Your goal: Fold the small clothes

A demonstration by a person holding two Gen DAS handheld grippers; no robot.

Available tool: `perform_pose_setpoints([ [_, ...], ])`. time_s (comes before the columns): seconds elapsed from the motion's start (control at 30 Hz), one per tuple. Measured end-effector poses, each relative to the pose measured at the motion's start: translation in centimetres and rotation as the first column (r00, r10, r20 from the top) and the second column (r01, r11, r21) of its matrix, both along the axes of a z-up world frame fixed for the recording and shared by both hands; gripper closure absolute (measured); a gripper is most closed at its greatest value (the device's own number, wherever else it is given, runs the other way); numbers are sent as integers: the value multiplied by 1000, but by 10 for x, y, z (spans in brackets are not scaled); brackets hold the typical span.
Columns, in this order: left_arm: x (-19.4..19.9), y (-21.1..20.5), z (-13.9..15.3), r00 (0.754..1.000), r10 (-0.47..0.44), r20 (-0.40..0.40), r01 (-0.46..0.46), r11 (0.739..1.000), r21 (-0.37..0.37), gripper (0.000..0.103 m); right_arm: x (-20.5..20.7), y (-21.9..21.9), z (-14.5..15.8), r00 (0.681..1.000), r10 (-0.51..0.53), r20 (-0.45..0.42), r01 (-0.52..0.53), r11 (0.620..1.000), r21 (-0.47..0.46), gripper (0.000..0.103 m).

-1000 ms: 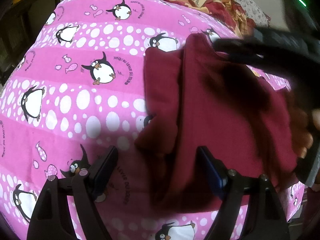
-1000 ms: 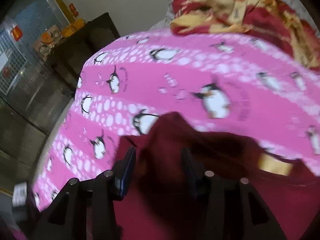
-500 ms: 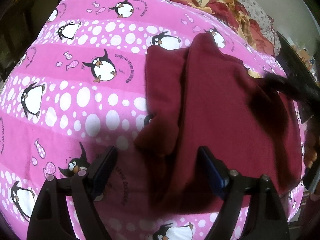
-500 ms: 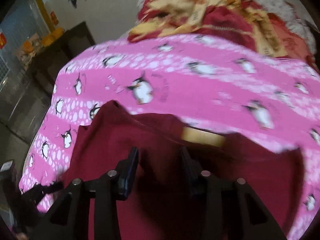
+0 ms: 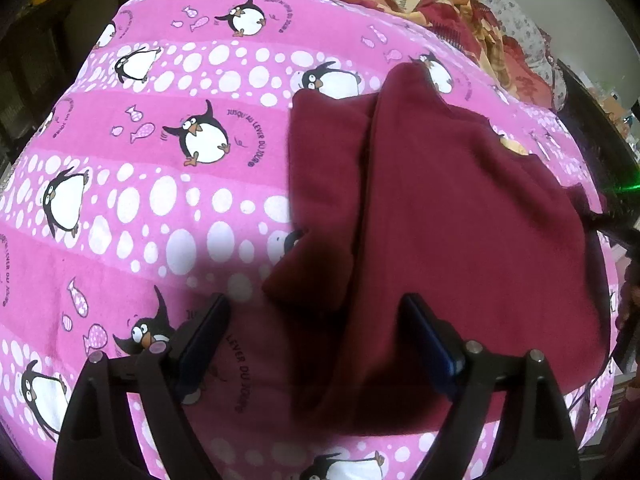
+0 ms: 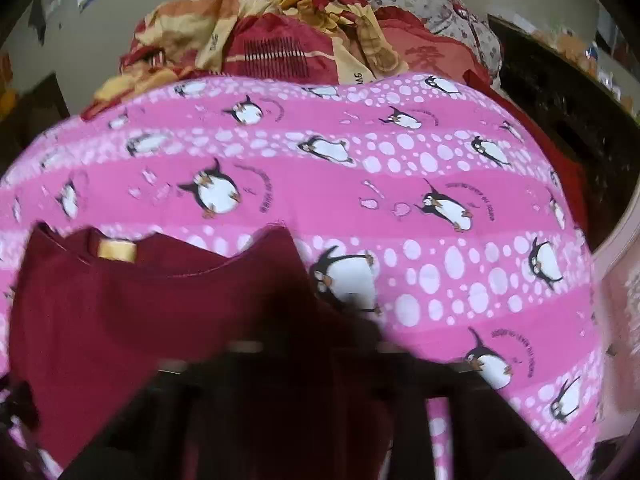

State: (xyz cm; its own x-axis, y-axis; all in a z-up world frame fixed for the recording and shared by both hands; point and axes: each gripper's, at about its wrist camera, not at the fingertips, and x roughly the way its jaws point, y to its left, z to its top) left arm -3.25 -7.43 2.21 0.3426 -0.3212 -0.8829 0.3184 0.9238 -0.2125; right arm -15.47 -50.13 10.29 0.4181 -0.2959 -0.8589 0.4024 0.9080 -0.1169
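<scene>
So: maroon shirt (image 5: 460, 240) lies on the penguin blanket (image 5: 160, 200) — soft, limp. Your left gripper (image 5: 316, 336) gapes empty at its hem; pinch there. Right gripper (image 6: 320, 360) — can't tell, too blurred.

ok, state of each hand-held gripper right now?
Left hand-held gripper: open, holding nothing, over the folded maroon fleece garment.
Right hand-held gripper: blurred and dark, cannot tell.

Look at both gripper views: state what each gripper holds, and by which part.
The left gripper is open above the maroon shirt, holding nothing. The right gripper is blurred and dark against the shirt, so its hold cannot be told.
</scene>
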Motion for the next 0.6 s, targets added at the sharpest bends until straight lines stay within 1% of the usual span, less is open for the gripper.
perform_pose_setpoints([
  [0.03, 0, 0, 0, 1000, -1, -1, 1, 1000, 2, 14, 1, -1, -4, 1000, -9, -4, 9, 1000, -17, 86],
  [0.07, 1, -2, 0, 1000, 0, -1, 0, 1000, 3, 14, 2, -5, -10, 1000, -26, -14, 26, 1000, -13, 86],
  [0.1, 1, -2, 0, 1000, 0, -2, 0, 1000, 2, 14, 2, -8, -11, 999, -40, -16, 40, 999, 9, 86],
  [0.17, 1, -3, 0, 1000, -2, 0, 2, 1000, -1, 14, -2, -10, -1, 998, -52, 18, 51, 998, 35, 85],
  [0.2, 2, -3, -1, 1000, -1, 0, 1, 1000, -4, 14, -5, -8, 7, 998, -58, 37, 57, 998, 42, 82],
  [0.23, 2, -2, -1, 1000, -1, 1, 1, 1000, -7, 14, -8, -5, 16, 997, -66, 51, 64, 997, 38, 70],
  [0.27, 1, -1, -1, 1000, -2, 1, 2, 1000, -8, 14, -10, 1, 26, 995, -70, 70, 68, 997, 26, 62],
  [0.3, 1, -1, -1, 1000, -3, 2, 3, 1000, -9, 14, -12, 8, 36, 993, -63, 98, 62, 998, 17, 52],
  [0.33, 1, -1, -1, 1000, -4, 3, 4, 1000, -11, 14, -14, 21, 47, 990, -39, 135, 36, 999, 18, 47],
  [0.37, 1, 0, -1, 1000, -3, 2, 3, 1000, -13, 14, -13, 33, 54, 989, -4, 149, 0, 1000, 27, 45],
  [0.43, 0, 2, -1, 1000, -1, 2, 1, 1000, -18, 14, -3, 62, 58, 984, 99, 148, -110, 992, 63, 44],
  [0.5, 0, 3, -1, 1000, -1, 1, 1, 1000, -23, 14, 10, 94, 54, 968, 209, 139, -227, 965, 130, 44],
  [0.53, -1, 5, -1, 1000, 0, 1, 0, 1000, -24, 14, 19, 111, 48, 956, 261, 133, -282, 943, 174, 44],
  [0.6, -2, 6, -1, 1000, 1, 0, -1, 1000, -27, 14, 34, 143, 33, 934, 339, 110, -355, 906, 231, 44],
])
